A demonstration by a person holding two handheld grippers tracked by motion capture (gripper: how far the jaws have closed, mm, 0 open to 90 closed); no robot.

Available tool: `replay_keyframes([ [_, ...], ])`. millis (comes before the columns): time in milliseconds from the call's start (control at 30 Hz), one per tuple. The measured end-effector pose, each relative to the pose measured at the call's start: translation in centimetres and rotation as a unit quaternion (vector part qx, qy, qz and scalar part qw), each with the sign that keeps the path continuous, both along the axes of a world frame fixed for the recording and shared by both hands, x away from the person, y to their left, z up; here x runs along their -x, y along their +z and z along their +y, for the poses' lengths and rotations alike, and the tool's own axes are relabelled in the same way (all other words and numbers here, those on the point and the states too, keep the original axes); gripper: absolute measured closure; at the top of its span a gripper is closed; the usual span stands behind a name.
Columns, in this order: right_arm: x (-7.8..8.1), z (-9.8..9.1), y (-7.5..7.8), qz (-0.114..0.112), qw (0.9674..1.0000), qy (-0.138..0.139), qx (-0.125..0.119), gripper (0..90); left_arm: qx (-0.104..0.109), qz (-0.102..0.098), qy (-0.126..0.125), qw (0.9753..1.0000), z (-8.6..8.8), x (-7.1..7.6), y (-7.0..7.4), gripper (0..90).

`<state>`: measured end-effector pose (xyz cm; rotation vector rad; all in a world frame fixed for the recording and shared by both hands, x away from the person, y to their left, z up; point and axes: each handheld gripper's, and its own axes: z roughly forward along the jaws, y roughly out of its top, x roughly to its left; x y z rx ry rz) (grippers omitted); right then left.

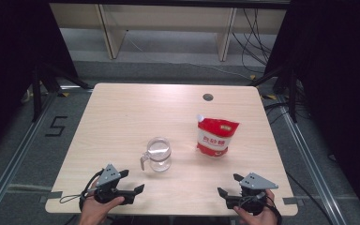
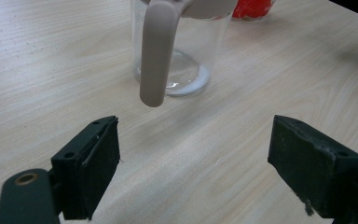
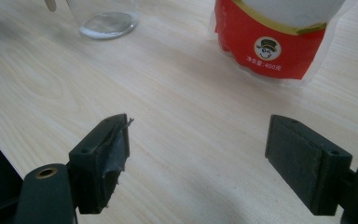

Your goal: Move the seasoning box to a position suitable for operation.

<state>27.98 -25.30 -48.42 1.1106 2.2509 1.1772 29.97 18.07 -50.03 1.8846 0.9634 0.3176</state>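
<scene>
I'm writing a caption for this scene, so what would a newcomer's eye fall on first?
The bright red and white pouch standing right of the table's middle draws the eye first, the one strong colour on the pale wooden table. Next comes the clear glass jug with its grey handle, left of the pouch and nearer the person. At the near edge, the left gripper and right gripper rest with jaws open and nothing between them.

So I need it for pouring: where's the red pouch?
In the high view the red pouch stands right of centre on the table, beside the glass jug.
</scene>
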Motion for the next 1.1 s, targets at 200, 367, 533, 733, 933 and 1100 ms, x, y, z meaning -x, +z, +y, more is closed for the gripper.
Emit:
replay_keyframes([
  [200,0.2,0.1,0.0,0.012,0.9997,-0.019,-0.010,20.3,0.030,0.001,0.008,0.9995,-0.4,-0.8,0.1,15.9],
  [367,-0.1,-0.2,-0.1,-0.001,0.9999,-0.011,-0.002,20.2,0.029,-0.002,0.006,0.9996,-0.7,-1.5,-0.1,16.8],
  [533,-0.2,-0.1,-0.1,0.002,1.0000,-0.006,-0.006,20.4,0.026,-0.011,0.009,0.9996,-0.3,-2.4,-0.2,22.1],
  [733,-0.2,-0.1,-0.1,0.001,1.0000,-0.005,-0.006,20.7,0.014,-0.024,0.003,0.9996,-0.5,-3.0,-0.3,29.2],
  [933,-0.2,-0.2,-0.2,0.003,1.0000,-0.004,0.003,21.4,0.013,-0.038,0.003,0.9992,-0.9,-3.4,-0.3,38.8],
  [1100,-0.3,-0.1,-0.3,-0.006,1.0000,0.002,0.006,21.5,0.028,-0.013,0.000,0.9995,-1.2,-3.8,-0.5,45.8],
])
